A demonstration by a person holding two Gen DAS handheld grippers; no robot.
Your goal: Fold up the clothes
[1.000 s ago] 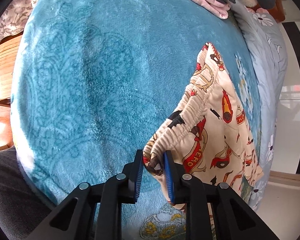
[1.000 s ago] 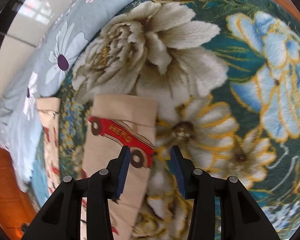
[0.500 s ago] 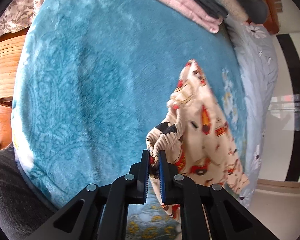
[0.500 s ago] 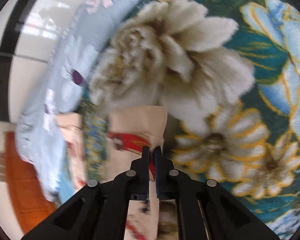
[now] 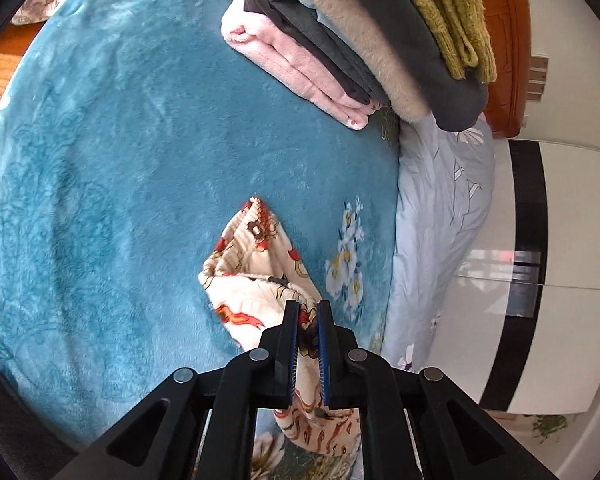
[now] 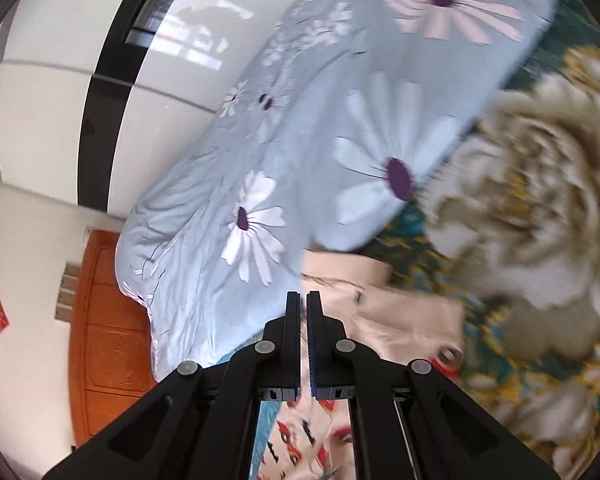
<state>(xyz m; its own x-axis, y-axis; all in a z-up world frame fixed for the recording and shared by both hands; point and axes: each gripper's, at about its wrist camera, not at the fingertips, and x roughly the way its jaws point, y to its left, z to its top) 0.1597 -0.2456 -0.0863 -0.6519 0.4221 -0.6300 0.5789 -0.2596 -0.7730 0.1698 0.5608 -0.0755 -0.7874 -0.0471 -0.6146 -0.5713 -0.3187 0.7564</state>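
Cream children's trousers [image 5: 256, 280] with a red car print hang in the air above a teal plush blanket [image 5: 120, 184]. My left gripper [image 5: 308, 312] is shut on their elastic waistband, which bunches below and ahead of the jaws. My right gripper [image 6: 303, 300] is shut on the leg end of the same trousers [image 6: 400, 320]; the cloth drapes to the right and under the fingers. The trousers' middle is hidden behind the gripper bodies.
A stack of folded clothes [image 5: 364, 40], pink, grey, beige and olive, lies at the blanket's far side. A pale blue daisy-print duvet [image 6: 300, 140] runs along the bed edge. A big-flower blanket [image 6: 540, 200] lies to the right. An orange wooden headboard [image 6: 100, 340] and white wardrobe stand behind.
Both grippers closed on the trousers, left on the waistband and right on the leg end, then lifted them off the bed. Both views swung toward the duvet and wardrobe.
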